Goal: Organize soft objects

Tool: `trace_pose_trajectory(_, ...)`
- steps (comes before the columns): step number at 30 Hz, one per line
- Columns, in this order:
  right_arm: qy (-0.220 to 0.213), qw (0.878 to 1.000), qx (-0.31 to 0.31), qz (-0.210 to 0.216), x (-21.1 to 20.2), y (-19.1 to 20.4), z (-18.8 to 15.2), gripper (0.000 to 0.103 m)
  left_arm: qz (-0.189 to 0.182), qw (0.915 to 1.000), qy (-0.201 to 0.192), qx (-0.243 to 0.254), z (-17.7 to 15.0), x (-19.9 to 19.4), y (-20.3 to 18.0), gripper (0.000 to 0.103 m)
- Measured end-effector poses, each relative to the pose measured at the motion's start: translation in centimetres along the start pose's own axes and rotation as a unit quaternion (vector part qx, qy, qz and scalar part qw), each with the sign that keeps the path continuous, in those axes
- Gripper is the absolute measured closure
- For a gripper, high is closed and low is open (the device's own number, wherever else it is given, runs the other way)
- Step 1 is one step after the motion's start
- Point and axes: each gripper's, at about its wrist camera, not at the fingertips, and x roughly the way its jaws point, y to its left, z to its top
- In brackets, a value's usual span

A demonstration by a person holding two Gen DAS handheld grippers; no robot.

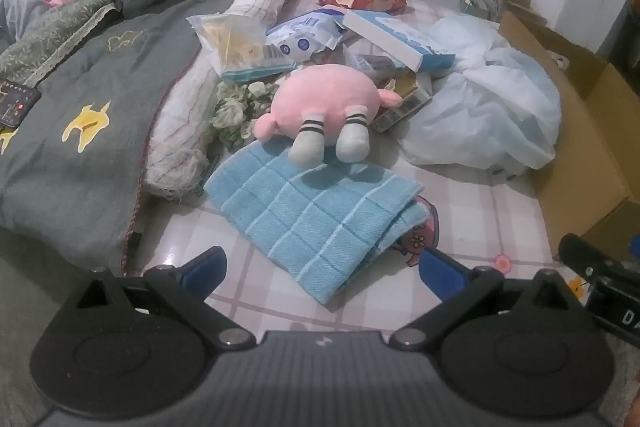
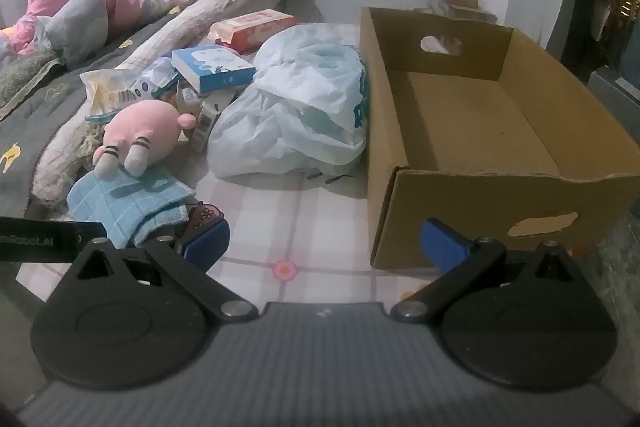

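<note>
Two tools agape: left tool [image 1: 322, 269], right tool [image 2: 324, 245]; nothing held.

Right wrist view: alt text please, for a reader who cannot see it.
The open right gripper hovers, holding nothing, over a checked sheet beside an empty cardboard box. To the left, a pink plush toy rests partly on a folded blue towel, with a white plastic bag between them and the box.

One pink plush toy [image 1: 326, 95], one folded blue towel [image 1: 316, 215], one white plastic bag [image 2: 296, 115] — and one open cardboard box [image 2: 500, 187].
</note>
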Motion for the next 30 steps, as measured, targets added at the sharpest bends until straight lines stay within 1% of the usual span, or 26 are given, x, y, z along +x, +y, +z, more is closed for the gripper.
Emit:
trace_pose_trajectory(5,0.006,1.000,-0.001,-0.001,0.25,-0.20,0.48,0.001,-0.006,1.0000,0.006,0.003,-0.11,0.18,-0.04,0.001)
trace_pose_trajectory(11,0.014,1.000,-0.001,-0.003,0.37,0.58,0.04,0.001,-0.008,0.9999,0.010,0.008,-0.29,0.74,-0.31,0.001)
trace_pose_trajectory(13,0.021,1.000,-0.002,-0.003,0.75,0.23,0.52,0.001,-0.010,0.9998,0.012,0.008,-0.09,0.68,-0.33,0.001)
trace_pose_trajectory(17,0.019,1.000,0.002,-0.009,0.60,-0.04,0.70,0.001,-0.011,0.9998,0.013,0.008,-0.02,0.74,-0.36,0.001)
trace_pose_trajectory(30,0.029,1.000,0.007,-0.008,1.02,-0.24,0.68,0.001,-0.011,0.9998,0.012,0.007,-0.11,1.01,-0.40,0.001)
